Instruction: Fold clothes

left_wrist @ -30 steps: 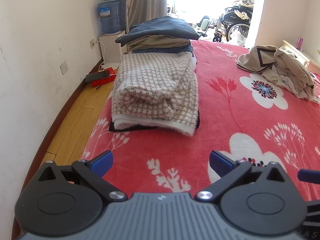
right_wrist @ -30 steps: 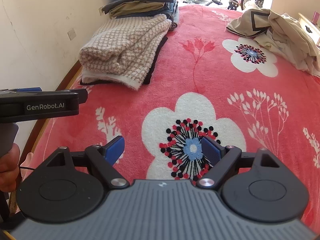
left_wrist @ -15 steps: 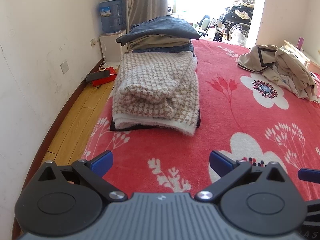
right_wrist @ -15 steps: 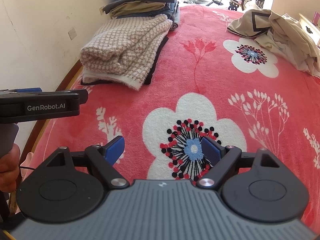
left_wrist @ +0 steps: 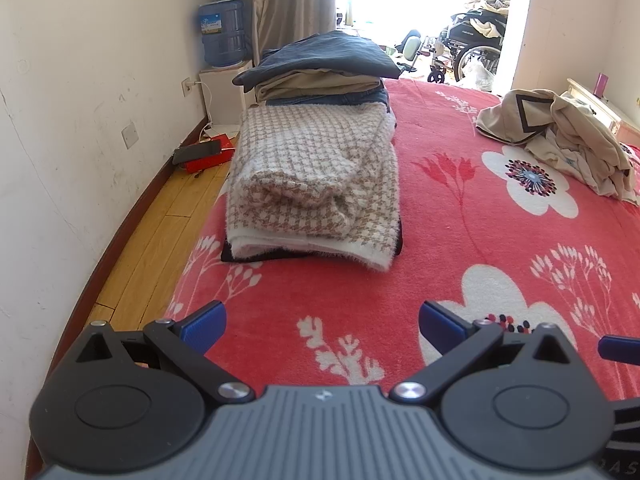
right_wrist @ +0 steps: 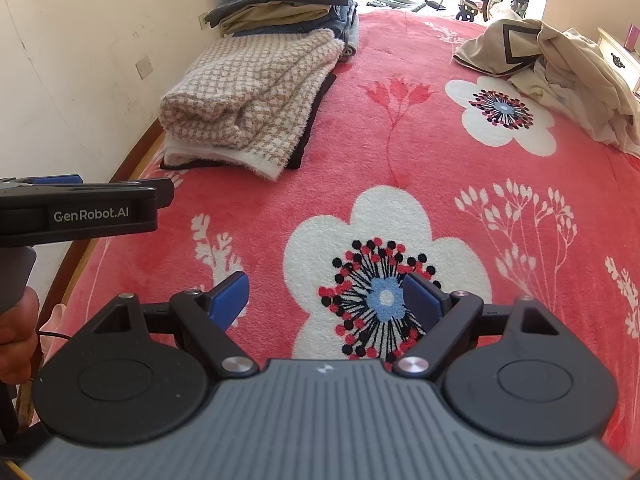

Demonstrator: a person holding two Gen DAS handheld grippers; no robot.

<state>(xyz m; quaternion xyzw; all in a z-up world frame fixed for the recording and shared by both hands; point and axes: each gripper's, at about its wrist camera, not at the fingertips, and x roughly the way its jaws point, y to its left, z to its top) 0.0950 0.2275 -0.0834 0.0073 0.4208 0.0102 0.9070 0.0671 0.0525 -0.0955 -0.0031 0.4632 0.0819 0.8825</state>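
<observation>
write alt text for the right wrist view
Open right tongs hover empty over a red floral blanket. Folded clothes are stacked at far left by the wall, an unfolded beige heap lies at far right, and the left tongs show at the left edge.

On the side of my left gripper (right_wrist: pixel 86 196), seen from the right wrist, white letters read "GenRobot.AI". The blue label on the water jug (left_wrist: pixel 222 32) is too small for me to read.

The black garment (left_wrist: pixel 240 255) lies mostly hidden beneath the checked sweater (left_wrist: pixel 316 176); the crumpled beige clothes (right_wrist: pixel 576 76) are cut off at the right edge.
</observation>
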